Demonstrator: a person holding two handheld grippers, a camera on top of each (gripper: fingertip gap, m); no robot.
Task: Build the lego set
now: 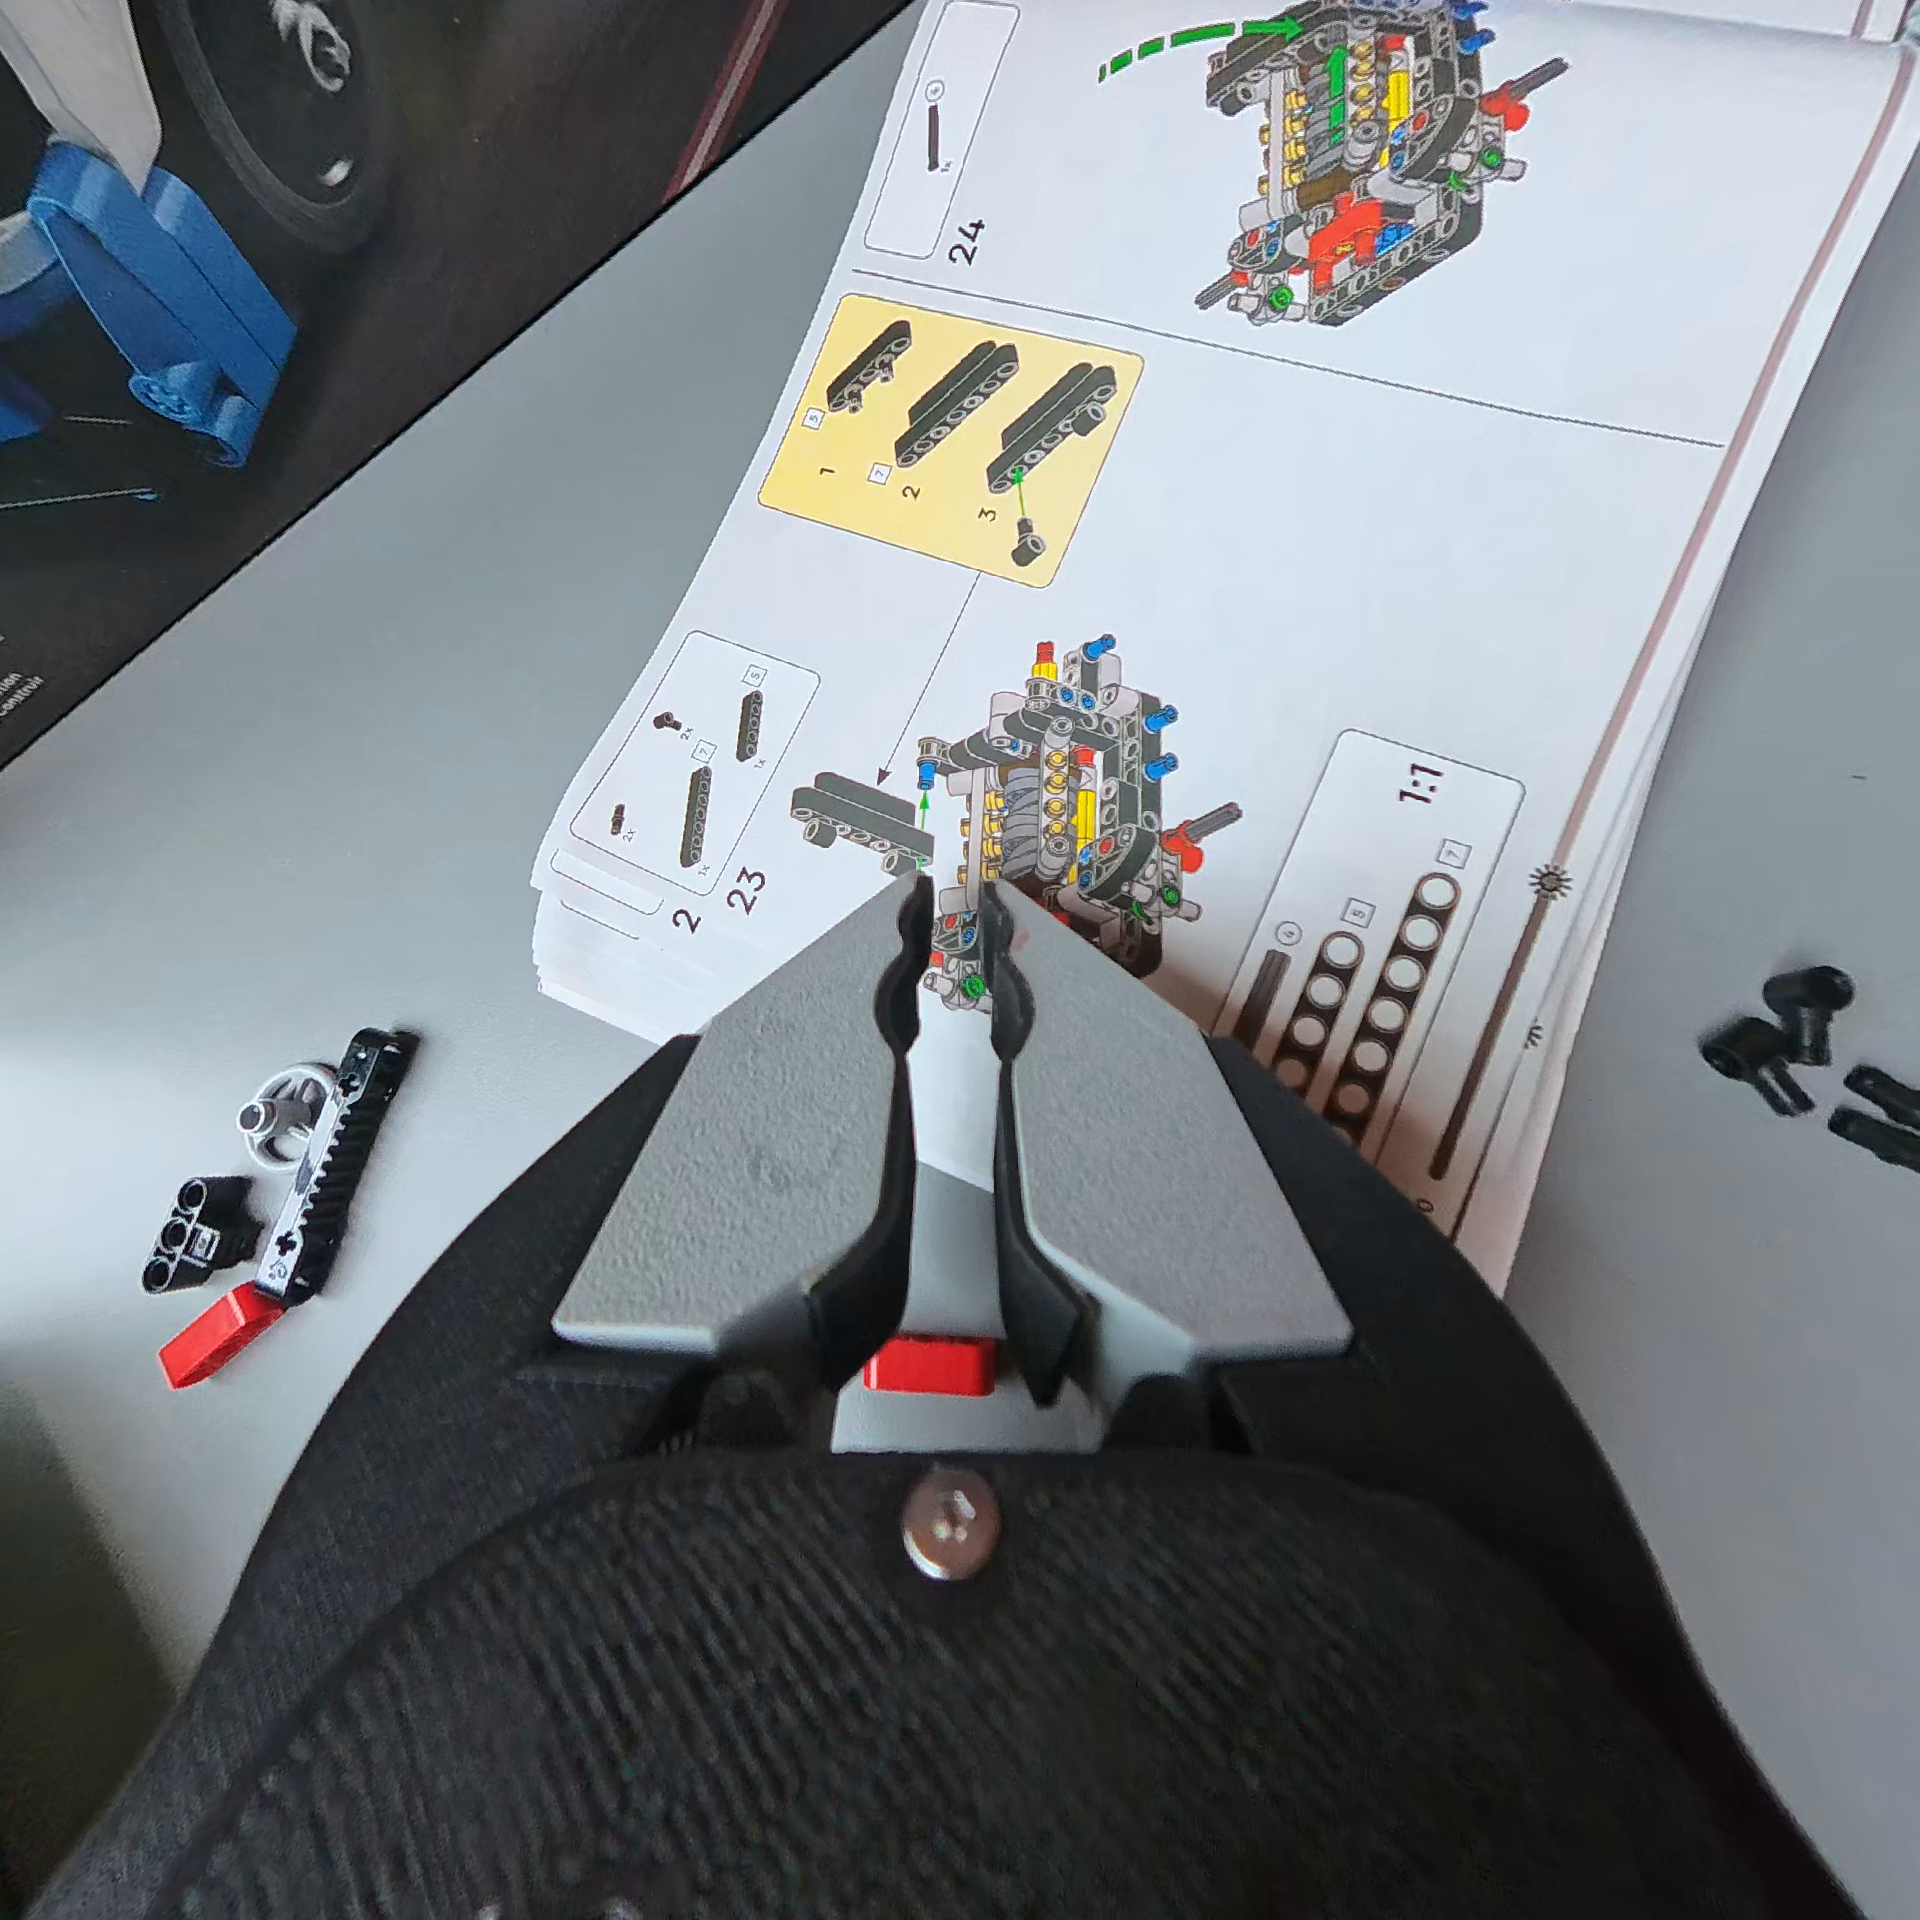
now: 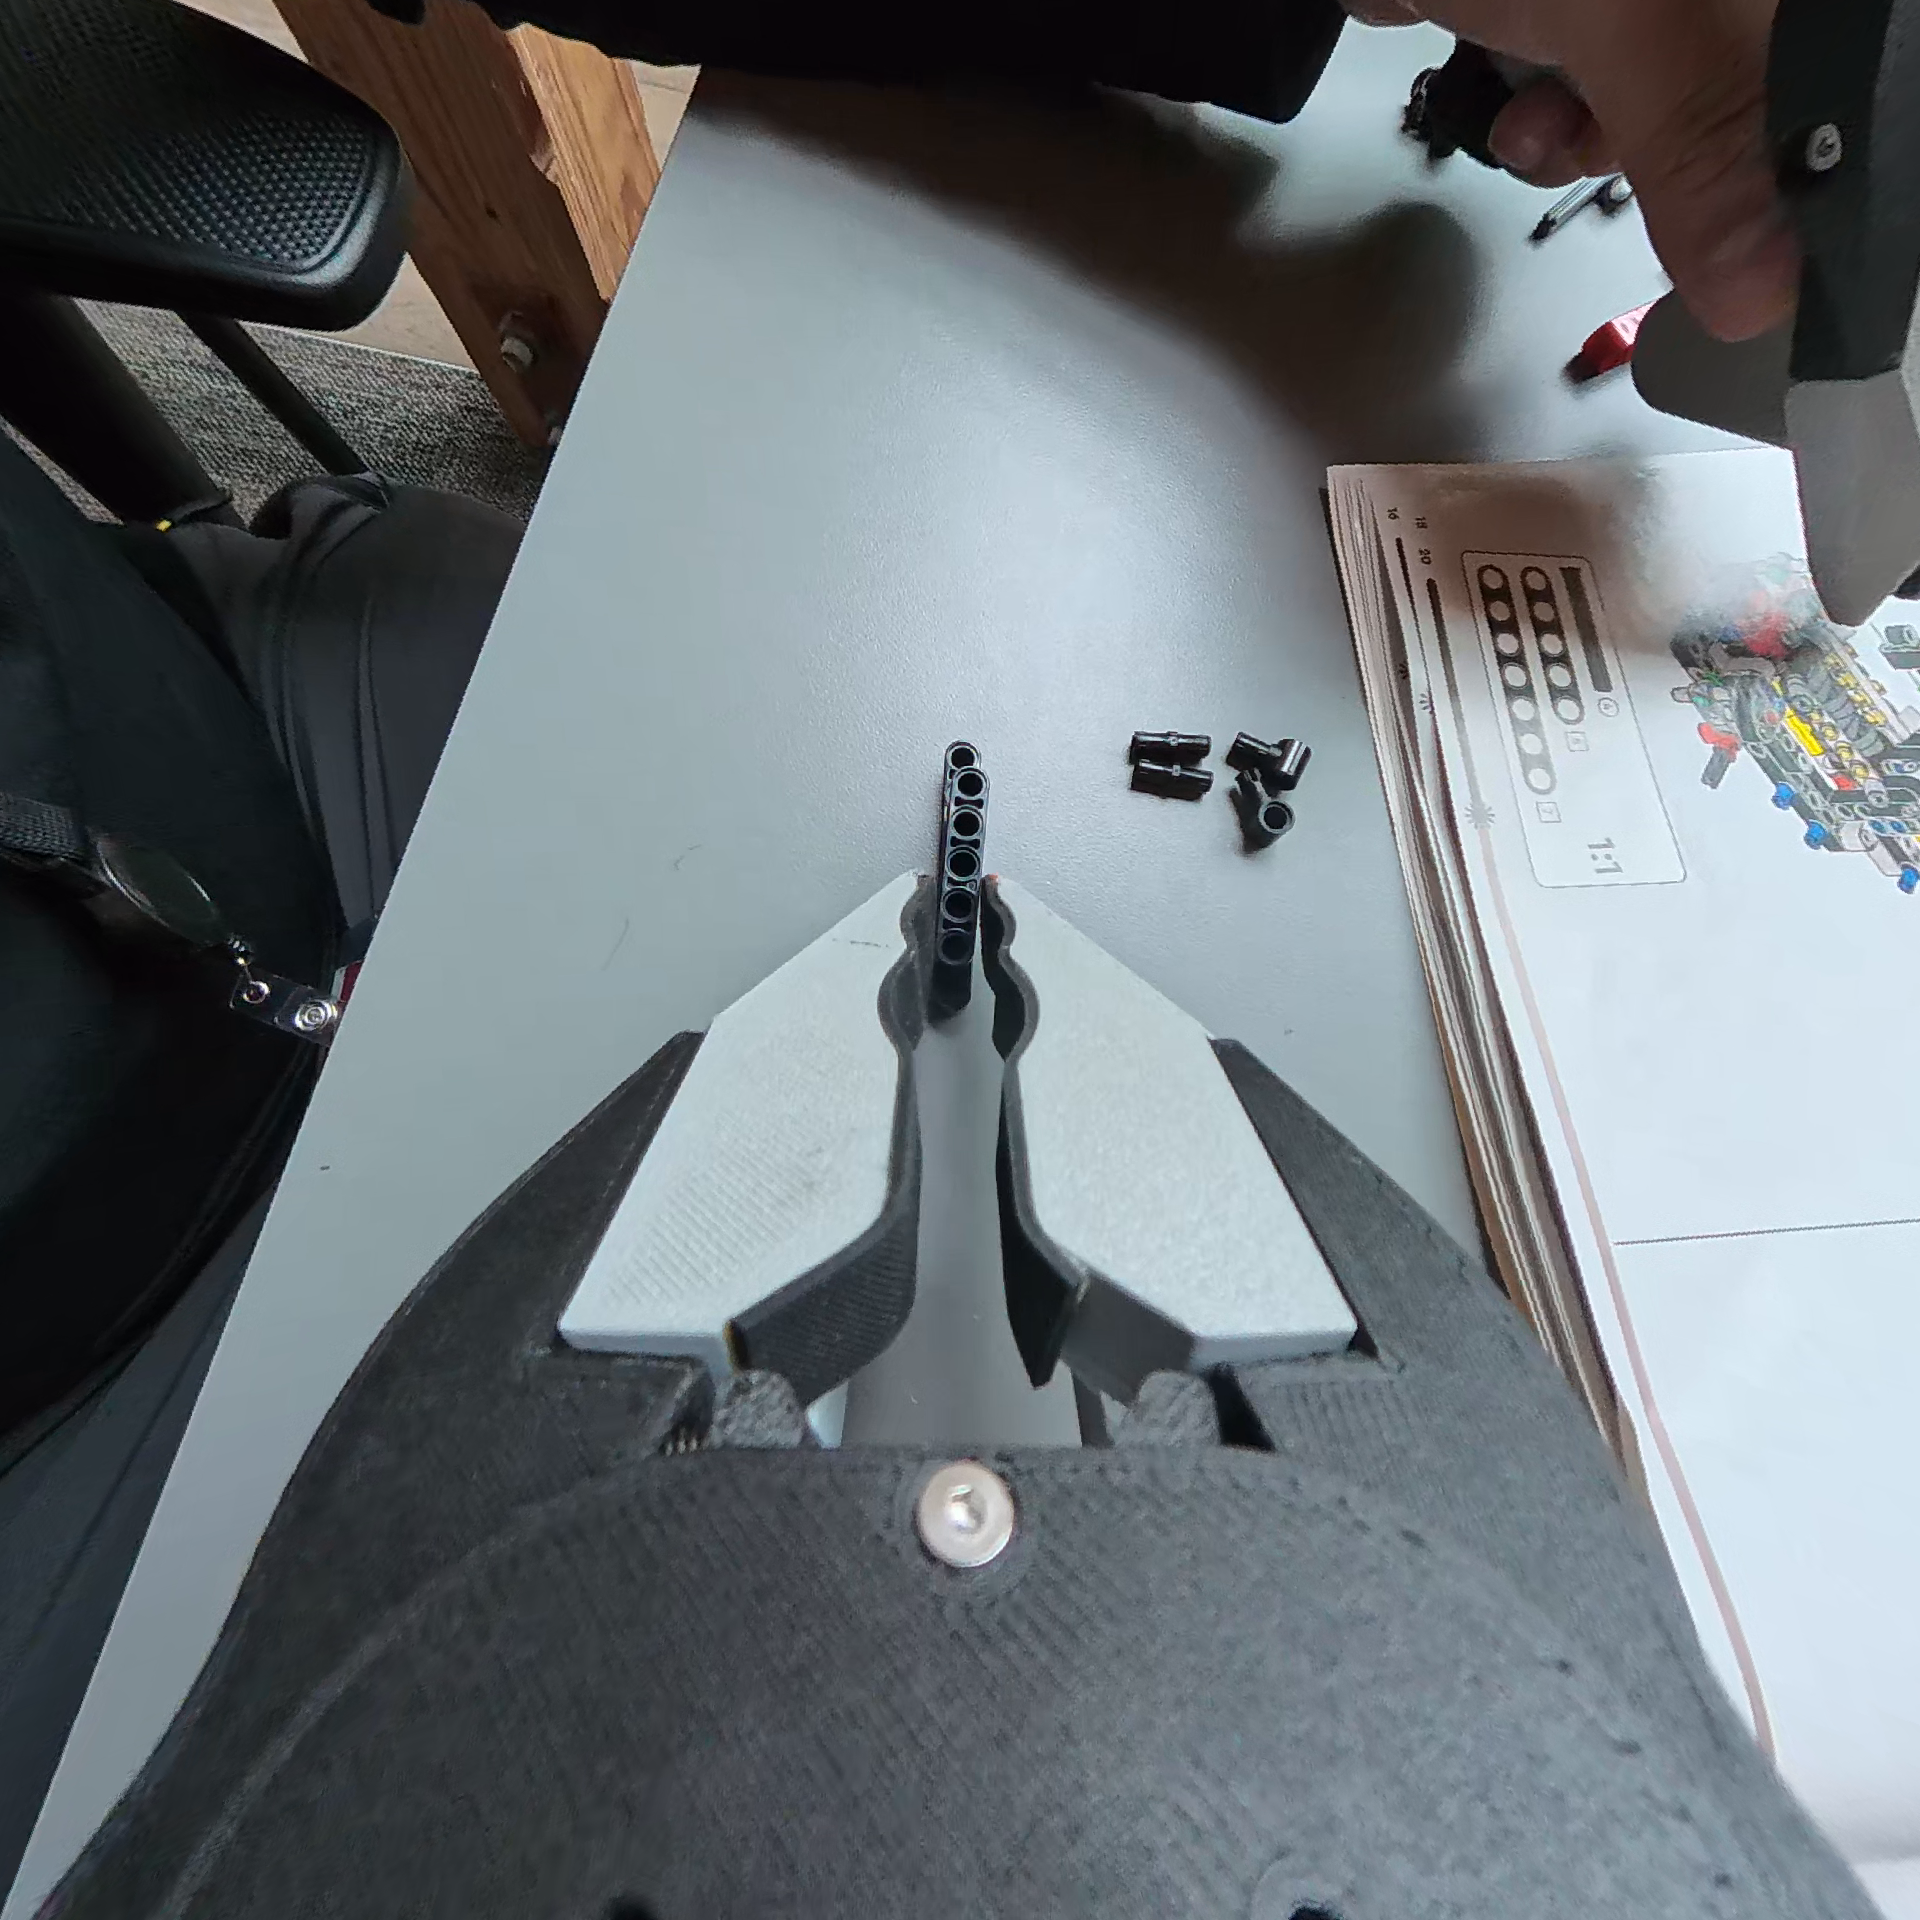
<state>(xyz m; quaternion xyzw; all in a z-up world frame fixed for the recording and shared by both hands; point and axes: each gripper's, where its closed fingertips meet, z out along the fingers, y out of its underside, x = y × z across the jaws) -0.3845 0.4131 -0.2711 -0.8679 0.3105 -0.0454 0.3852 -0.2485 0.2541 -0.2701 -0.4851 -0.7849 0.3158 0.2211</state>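
My right gripper (image 2: pixel 956 883) is shut on a black beam with round holes (image 2: pixel 964 821), held on edge and pointing away just above the grey table (image 2: pixel 831 520). Two black pins (image 2: pixel 1171 764) and two black connectors (image 2: pixel 1268 779) lie to its right; the connectors also show in the left wrist view (image 1: pixel 1787 1039). My left gripper (image 1: pixel 954 888) hovers over the open instruction booklet (image 1: pixel 1351 520). Its jaws stand a narrow gap apart with nothing between them. It also shows in the right wrist view (image 2: pixel 1860 499), held by a hand.
Left of the booklet lie a black toothed rack (image 1: pixel 332 1164), a grey wheel piece (image 1: pixel 281 1117), a black block (image 1: pixel 197 1231) and a red piece (image 1: pixel 218 1340). The set's box (image 1: pixel 208 312) lies at the far left. A chair (image 2: pixel 187 156) and wooden leg (image 2: pixel 499 156) stand past the table edge. Across from one pair of fingers to the other is roughly 20 cm. To reach the grey wheel piece (image 1: pixel 281 1117) in a straight line is about 15 cm for my left fingers, about 35 cm for my right.
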